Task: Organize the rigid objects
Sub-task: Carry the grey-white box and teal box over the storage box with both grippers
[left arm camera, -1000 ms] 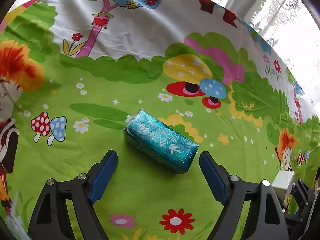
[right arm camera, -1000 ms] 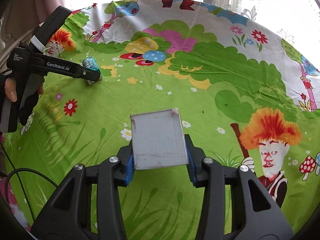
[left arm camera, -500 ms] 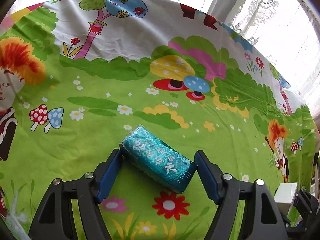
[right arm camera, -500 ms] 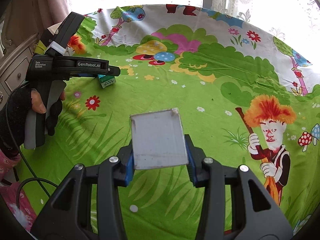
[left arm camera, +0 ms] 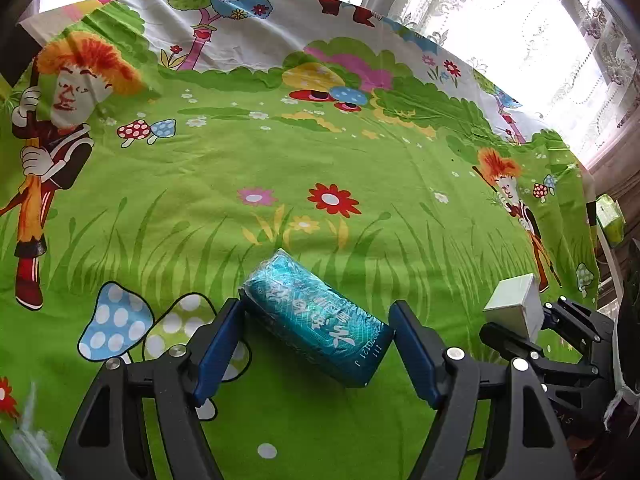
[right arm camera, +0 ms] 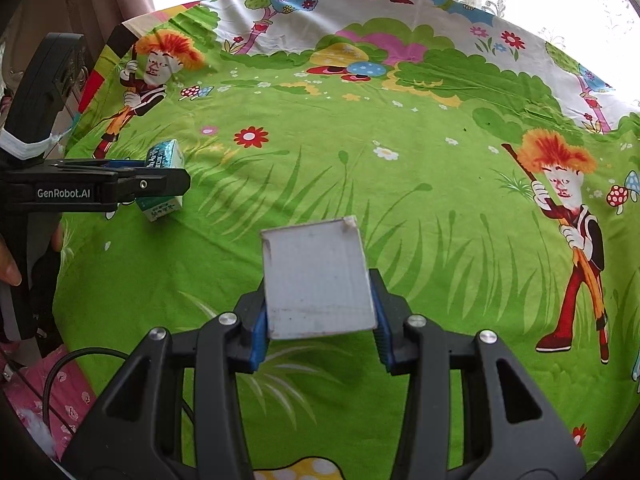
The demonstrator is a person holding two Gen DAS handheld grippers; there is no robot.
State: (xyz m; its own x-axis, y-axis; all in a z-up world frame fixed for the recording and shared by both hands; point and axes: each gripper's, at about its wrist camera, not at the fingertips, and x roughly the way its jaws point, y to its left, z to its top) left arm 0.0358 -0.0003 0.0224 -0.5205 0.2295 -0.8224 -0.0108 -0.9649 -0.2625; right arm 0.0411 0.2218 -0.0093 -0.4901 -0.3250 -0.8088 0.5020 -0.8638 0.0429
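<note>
Left tongs [left arm camera: 316, 344] pinch the teal packet [left arm camera: 316, 326], right tongs [right arm camera: 318, 334] the white box [right arm camera: 318, 278], over open green cloth [right arm camera: 400, 184].

Bright backlit window glare, fisheye-warped edges.

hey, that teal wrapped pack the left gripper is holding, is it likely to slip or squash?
The teal pack looks glossy with film, so it could slide against the pads. It sits diagonally in the left gripper, caught near its corners, so it may twist. It keeps its blocky shape, so probably fairly firm.
</note>
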